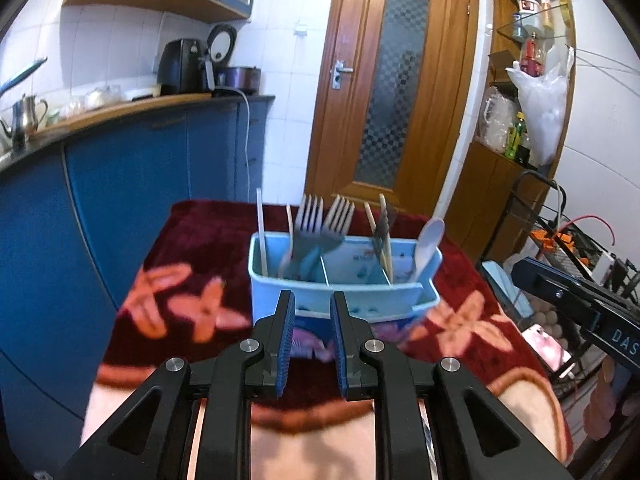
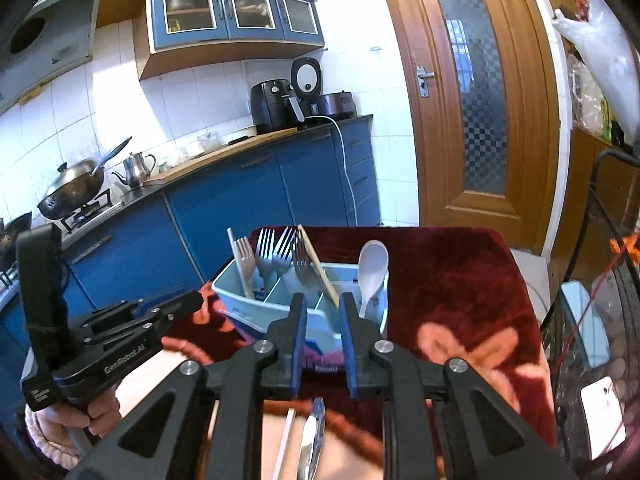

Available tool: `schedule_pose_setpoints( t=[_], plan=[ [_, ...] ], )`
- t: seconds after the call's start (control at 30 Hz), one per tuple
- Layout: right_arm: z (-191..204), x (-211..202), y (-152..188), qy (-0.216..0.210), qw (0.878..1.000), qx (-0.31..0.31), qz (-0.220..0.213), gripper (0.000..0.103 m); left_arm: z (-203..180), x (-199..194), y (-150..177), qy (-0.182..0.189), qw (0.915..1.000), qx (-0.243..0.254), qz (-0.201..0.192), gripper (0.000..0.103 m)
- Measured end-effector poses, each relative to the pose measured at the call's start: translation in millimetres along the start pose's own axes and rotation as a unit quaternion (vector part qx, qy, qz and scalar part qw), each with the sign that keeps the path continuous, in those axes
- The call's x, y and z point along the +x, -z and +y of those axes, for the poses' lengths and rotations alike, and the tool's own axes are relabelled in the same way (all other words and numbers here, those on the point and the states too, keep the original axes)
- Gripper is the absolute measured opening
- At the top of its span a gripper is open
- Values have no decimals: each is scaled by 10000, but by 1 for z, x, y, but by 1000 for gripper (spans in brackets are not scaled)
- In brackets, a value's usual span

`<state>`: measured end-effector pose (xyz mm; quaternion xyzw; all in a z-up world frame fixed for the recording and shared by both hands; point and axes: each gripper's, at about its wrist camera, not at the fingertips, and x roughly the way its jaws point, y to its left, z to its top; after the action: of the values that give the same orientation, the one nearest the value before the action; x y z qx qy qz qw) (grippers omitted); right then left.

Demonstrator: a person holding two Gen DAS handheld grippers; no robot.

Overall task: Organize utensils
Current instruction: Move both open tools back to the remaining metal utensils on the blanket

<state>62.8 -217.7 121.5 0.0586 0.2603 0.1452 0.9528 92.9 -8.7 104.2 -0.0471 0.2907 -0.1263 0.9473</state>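
A light blue plastic utensil caddy (image 1: pixel 344 276) with three compartments is seen standing on the bench's dark red floral cloth (image 1: pixel 192 240). Forks (image 1: pixel 310 216), wooden chopsticks (image 1: pixel 384 236) and a white plastic spoon (image 1: pixel 428 240) are held upright in it. Just before the caddy, the left gripper (image 1: pixel 313 300) and right gripper (image 2: pixel 323 304) are held with fingers parted, nothing gripped.

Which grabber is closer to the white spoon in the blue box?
Right, probably. The right gripper sits just left of the white spoon; the left gripper fronts the blue organizer's middle, further left.
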Motion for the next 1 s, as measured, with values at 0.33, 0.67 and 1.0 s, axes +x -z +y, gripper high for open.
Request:
schedule_pose_setpoints(
  t=[0.33, 0.67, 1.0],
  plan=[
    [-7, -21, 38, -25, 9996, 188, 218, 26, -16, -4, 40, 157, 9988, -13, 460, 18],
    [-19, -22, 78, 21, 9982, 365, 472, 31, -34, 14, 70, 305, 9941, -24, 1037, 18],
    [-35, -15, 99, 131, 9963, 545, 658, 33, -46, 38, 85, 498, 9876, -77, 1485, 18]
  ],
)
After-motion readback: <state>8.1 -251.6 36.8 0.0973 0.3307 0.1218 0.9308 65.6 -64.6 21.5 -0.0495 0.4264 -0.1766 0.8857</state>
